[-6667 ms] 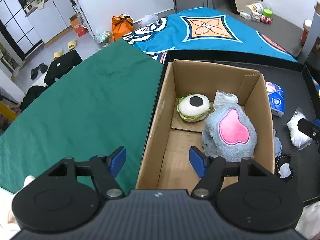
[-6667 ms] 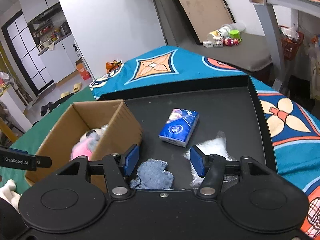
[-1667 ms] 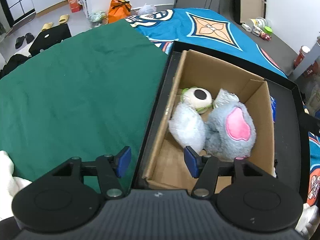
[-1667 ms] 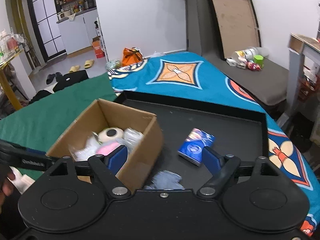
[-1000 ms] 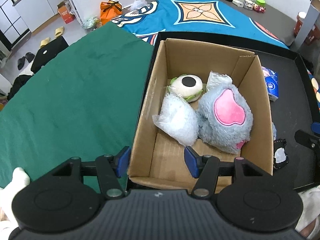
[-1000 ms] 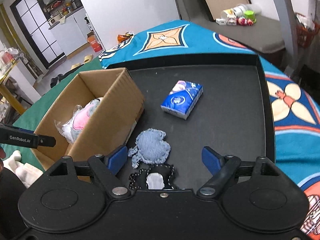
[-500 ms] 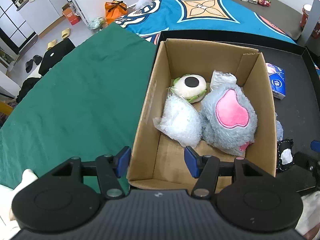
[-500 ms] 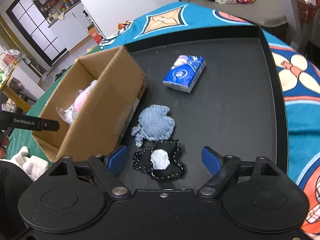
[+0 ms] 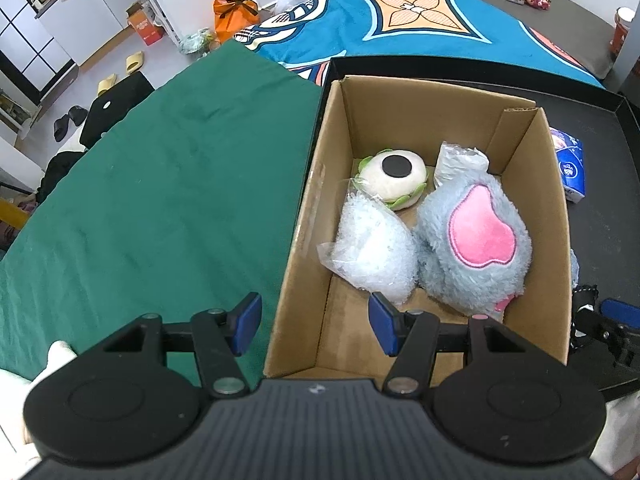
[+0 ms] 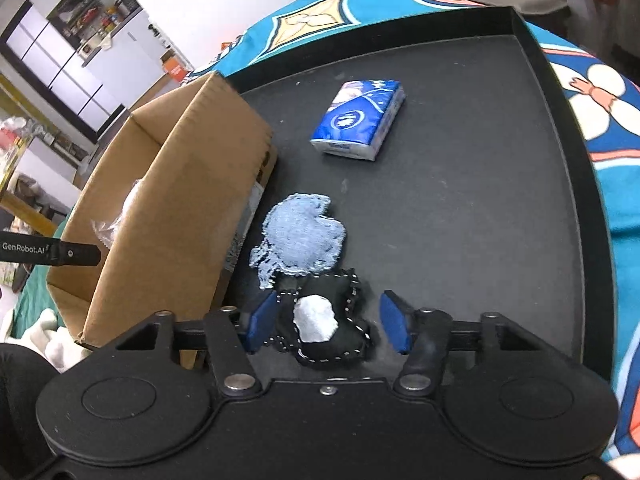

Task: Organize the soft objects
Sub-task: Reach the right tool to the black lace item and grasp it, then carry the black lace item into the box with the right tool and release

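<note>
the right gripper [image 10: 326, 328] sits low over a black tray [image 10: 480, 216], its blue jaws just now closing in around a small black stitched pouch [image 10: 326, 330] with a white patch; the left pad touches the pouch's edge, the right pad is apart from it, so nothing is pinched yet. a pale blue cloth [image 10: 300, 242] lies touching the pouch at twelve o'clock, a blue tissue pack [image 10: 358, 122] further up toward one o'clock, and a cardboard box [image 10: 180, 208] stands at ten o'clock. to do this well, centre the pouch between the pads, keep the cloth out, and squeeze gently. the left gripper [image 9: 314, 324] hovers spread and empty over the box's near wall, above a grey and pink plush toy [image 9: 476, 244].
</note>
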